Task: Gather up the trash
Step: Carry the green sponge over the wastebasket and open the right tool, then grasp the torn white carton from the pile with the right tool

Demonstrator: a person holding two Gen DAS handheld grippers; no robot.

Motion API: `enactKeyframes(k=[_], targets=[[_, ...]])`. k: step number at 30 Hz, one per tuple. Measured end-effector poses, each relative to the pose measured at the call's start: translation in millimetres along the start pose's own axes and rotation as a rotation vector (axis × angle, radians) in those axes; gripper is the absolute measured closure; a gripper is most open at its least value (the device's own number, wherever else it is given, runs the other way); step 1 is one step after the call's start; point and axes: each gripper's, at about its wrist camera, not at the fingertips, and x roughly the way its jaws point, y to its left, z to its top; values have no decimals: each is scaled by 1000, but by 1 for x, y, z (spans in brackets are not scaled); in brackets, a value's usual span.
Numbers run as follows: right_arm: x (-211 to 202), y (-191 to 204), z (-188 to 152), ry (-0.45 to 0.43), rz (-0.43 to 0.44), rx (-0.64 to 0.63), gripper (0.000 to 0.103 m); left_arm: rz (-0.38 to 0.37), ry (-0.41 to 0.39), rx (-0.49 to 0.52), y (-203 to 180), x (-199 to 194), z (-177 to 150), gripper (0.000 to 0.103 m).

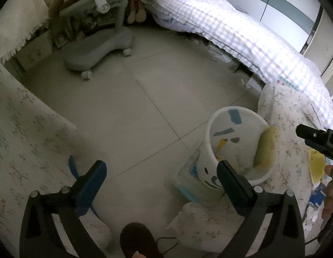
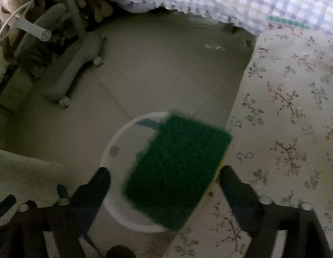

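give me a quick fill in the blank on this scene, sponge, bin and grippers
1. The scouring face of the sponge is coloured ____.
2. The sponge is above the white ____, between the open jaws of the right hand-held gripper.
3. The left hand-held gripper holds ____.
4. The cloth beside the bin has a ____ pattern.

Missing words: green; bin; nothing; floral
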Motion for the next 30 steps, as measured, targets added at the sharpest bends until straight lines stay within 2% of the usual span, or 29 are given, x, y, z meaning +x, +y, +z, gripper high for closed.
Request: enactKeyframes(k=[4, 9, 14, 25, 30], targets=[[-9, 0, -2, -6, -12, -5, 15, -65, 11, -12, -7, -4, 1, 0], [-31, -11, -13, -7, -26, -11, 15, -94, -1, 18, -24, -12, -1, 0], [-63, -33, -27, -37, -76, -23, 15, -119, -7, 59, -44, -21, -4, 0], [-140, -120, -47, -134, -172, 87, 15, -194, -12, 146, -90, -32, -15, 0], [-159, -174, -64, -109, -234, 173, 15, -208, -3, 192, -103, -33, -23, 0]])
